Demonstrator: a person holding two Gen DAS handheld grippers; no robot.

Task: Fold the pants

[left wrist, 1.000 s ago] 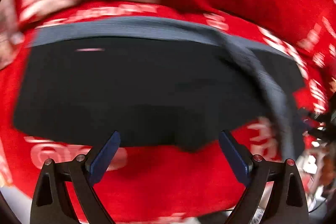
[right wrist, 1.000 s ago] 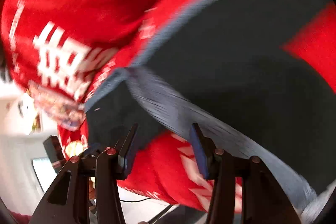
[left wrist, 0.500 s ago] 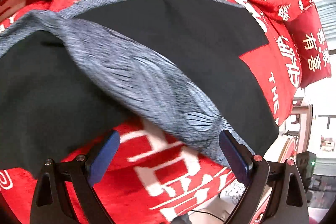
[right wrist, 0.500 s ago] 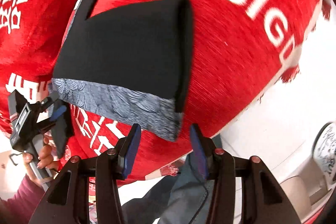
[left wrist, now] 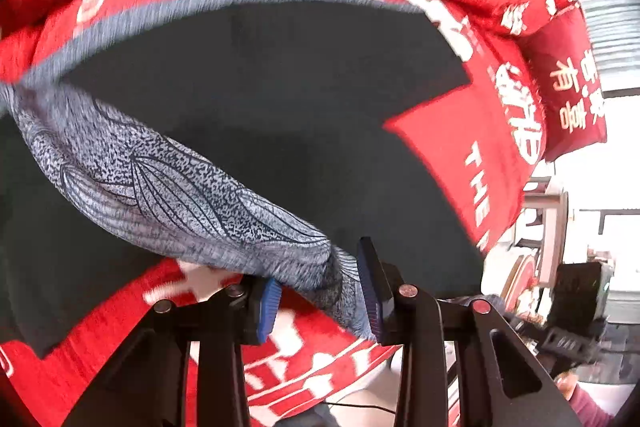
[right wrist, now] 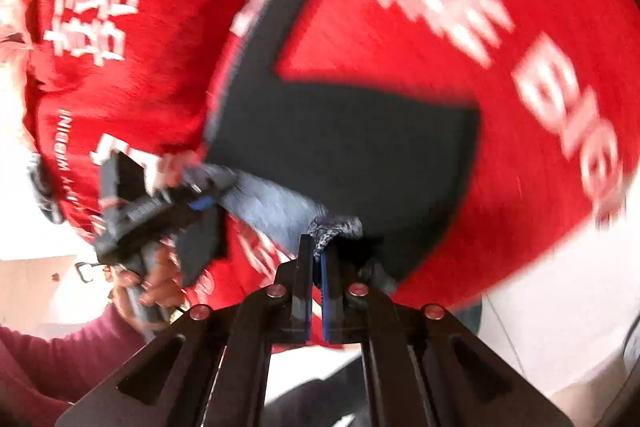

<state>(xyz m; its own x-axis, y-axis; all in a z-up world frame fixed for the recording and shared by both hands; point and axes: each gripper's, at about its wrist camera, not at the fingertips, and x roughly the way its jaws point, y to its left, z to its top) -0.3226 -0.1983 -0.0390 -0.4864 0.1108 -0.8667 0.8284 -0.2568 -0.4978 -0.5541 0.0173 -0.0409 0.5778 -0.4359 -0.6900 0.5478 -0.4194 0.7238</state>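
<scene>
With both the left gripper (left wrist: pixel 320 291) and right gripper (right wrist: pixel 317 267) clamped on the pants' (left wrist: pixel 260 99) waistband (left wrist: pixel 168 195), the fold begins; next, carry it across the red blanket (left wrist: pixel 452 155).

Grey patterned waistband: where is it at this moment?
The grey patterned waistband runs along the near edge of the black pants on the red blanket, pinched by left gripper and right gripper.

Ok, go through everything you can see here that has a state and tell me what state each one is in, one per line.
Pants: spread flat on the red blanket, not yet folded.
Patterned waistband: raised off the blanket, gripped at both ends.
Left gripper: shut on the waistband.
Right gripper: shut on the waistband.
Red pillow: lying at the blanket's far edge.
</scene>
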